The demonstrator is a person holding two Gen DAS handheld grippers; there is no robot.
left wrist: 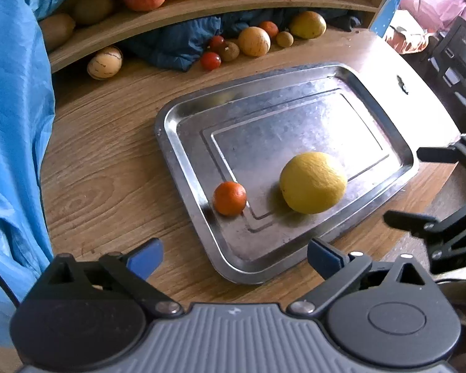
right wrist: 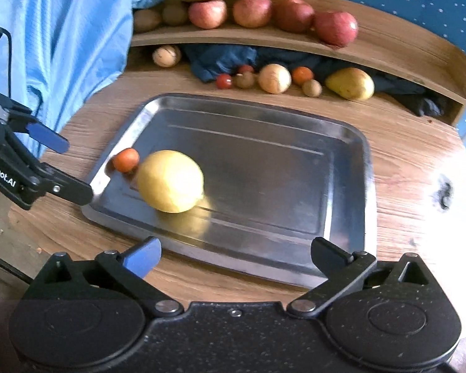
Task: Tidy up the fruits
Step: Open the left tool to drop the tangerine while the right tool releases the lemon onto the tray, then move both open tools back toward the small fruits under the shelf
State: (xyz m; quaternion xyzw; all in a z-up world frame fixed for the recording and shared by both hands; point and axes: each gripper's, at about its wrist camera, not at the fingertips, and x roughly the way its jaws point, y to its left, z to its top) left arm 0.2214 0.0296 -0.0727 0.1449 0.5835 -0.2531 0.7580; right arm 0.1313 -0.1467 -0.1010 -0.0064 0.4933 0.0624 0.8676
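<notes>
Left gripper (left wrist: 233, 258) is spread wide, nothing betw. its fingers, hanging over the near edge of the metal tray (left wrist: 183, 168). Just ahead of its fingertips, on the tray's near-left corner, sits a small orange fruit (left wrist: 230, 198). A big yellow fruit (left wrist: 313, 182) lies a bit further ahead and to the right, near the orange one but apart from it in this view.

Right gripper (right wrist: 236, 258) is also spread wide and empty, over the wooden table (right wrist: 404, 168) at the tray's near edge. From this side the yellow fruit (right wrist: 170, 181) is ahead and to the left, w/ the orange fruit (right wrist: 126, 160) just behind it by the tray's left rim (right wrist: 121, 143); whether they touch can't be told here. The left gripper shows at the far left, beside that rim.

Well ahead of both grippers, past the tray, a row of loose fruit (right wrist: 275, 78) lies under a wooden shelf (right wrist: 388, 52) that carries red apples (right wrist: 335, 28). Blue cloth (left wrist: 15, 124) hangs left of the left gripper.
</notes>
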